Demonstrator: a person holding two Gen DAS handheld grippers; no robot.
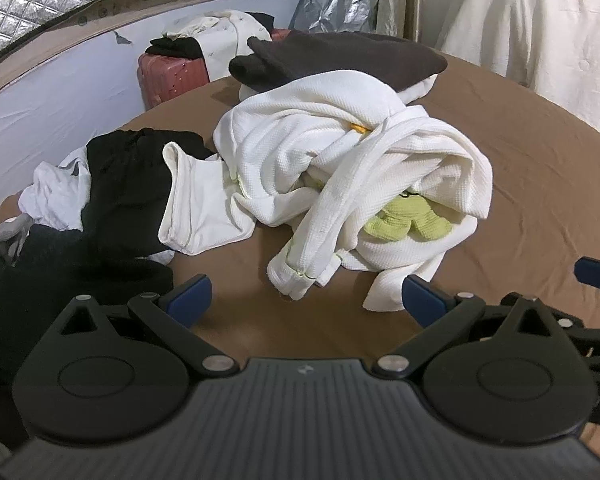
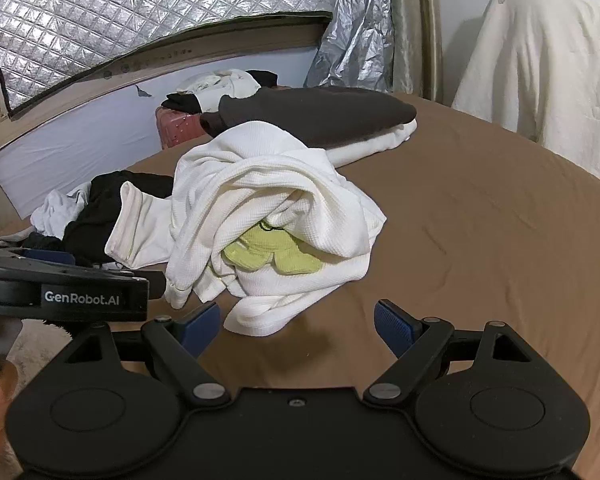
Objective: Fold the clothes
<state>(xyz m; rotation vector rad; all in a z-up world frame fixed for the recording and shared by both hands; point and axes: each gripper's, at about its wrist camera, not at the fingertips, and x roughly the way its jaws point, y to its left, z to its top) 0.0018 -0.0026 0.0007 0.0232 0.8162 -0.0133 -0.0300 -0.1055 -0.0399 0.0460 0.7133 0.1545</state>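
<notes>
Just ahead of our left gripper (image 1: 306, 300) and right gripper (image 2: 298, 324), both spread wide and holding nothing, we see a crumpled white waffle-knit garment (image 1: 340, 168) on the brown bedsheet (image 1: 540, 184).

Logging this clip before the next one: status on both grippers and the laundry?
Left gripper open, empty. Right gripper open, empty. White waffle garment crumpled on brown sheet, unfolded, green patch showing. Black clothes heaped beside it.

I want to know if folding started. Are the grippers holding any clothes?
No. The left gripper and right gripper are both open and hold nothing; the white garment lies crumpled just ahead.
</notes>
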